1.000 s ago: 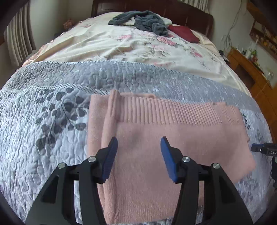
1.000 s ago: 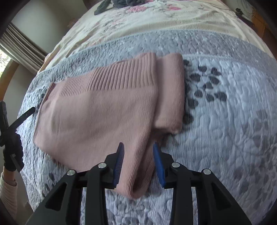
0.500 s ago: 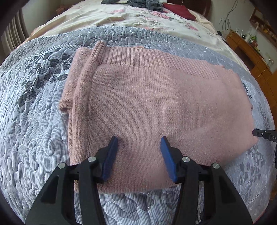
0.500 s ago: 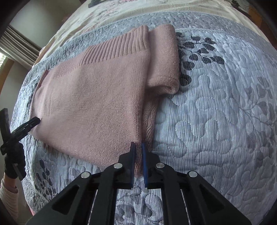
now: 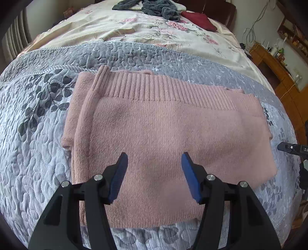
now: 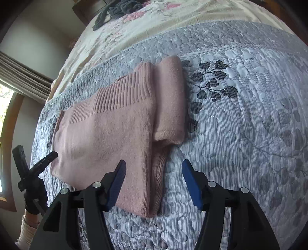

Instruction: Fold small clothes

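A pink knit sweater (image 5: 163,130) lies folded flat on the grey quilt (image 5: 38,150), ribbed hem to the far side and a folded sleeve along its left edge. My left gripper (image 5: 154,155) hovers open over the sweater's near part, holding nothing. My right gripper (image 6: 154,162) is open too, straddling the near corner of the sweater (image 6: 107,138) beside the tucked sleeve (image 6: 169,100). The left gripper's tip (image 6: 44,159) shows at the sweater's far end in the right wrist view, held by a gloved hand (image 6: 34,194).
Beyond the quilt lies a floral sheet (image 5: 134,28) with a pile of dark grey clothes (image 5: 154,7) and a dark red item (image 5: 198,19) near the headboard. A wooden dresser (image 5: 279,67) stands to the right. A curtained window (image 6: 19,80) is on the other side.
My right gripper, shut on the sweater's near edge half a second ago, has opened and let go. The left gripper stayed open and drew back a little.
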{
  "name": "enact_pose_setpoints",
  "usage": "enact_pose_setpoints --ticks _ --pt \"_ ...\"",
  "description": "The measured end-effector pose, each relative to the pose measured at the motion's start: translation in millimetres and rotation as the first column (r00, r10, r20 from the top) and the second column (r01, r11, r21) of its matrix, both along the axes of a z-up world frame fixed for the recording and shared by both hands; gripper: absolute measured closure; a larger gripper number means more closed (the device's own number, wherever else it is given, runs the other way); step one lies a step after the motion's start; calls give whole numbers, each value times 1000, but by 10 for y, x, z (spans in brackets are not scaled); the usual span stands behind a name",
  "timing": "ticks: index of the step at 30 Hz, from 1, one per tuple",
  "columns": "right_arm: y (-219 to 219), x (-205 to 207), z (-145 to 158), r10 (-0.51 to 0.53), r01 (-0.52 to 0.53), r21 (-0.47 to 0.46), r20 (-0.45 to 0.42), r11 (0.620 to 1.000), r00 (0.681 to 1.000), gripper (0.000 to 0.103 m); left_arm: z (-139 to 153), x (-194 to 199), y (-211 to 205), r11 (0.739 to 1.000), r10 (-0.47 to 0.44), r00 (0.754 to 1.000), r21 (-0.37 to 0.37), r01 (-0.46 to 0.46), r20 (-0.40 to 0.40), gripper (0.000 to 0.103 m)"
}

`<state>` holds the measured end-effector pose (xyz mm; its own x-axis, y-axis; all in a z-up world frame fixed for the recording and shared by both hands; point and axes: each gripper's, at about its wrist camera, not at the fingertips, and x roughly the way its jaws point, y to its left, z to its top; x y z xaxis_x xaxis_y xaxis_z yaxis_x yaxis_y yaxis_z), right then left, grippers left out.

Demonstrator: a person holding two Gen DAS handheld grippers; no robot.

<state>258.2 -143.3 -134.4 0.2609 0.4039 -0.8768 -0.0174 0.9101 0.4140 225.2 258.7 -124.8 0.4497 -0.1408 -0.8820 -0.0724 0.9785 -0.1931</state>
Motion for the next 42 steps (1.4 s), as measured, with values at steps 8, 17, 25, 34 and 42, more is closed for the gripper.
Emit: enact_pose_setpoints --ticks 8,17,25,34,42 --pt "-78 323 -359 3 3 110 -57 994 998 40 -154 287 -90 1000 -6 1000 5 7 -24 45" --pt "74 491 -492 5 2 162 -47 987 999 71 -295 337 -14 1000 -5 1000 -16 5 -29 45" --pt "67 463 -554 -26 33 176 -39 984 999 77 -337 337 -5 1000 -14 1000 -23 13 -27 45" --pt "-5 424 -508 -69 77 174 -56 982 996 80 -353 354 -5 1000 -10 999 -21 9 -34 44" --pt "545 525 334 49 -55 96 61 994 997 82 -46 222 210 990 40 999 -138 -41 -14 46"
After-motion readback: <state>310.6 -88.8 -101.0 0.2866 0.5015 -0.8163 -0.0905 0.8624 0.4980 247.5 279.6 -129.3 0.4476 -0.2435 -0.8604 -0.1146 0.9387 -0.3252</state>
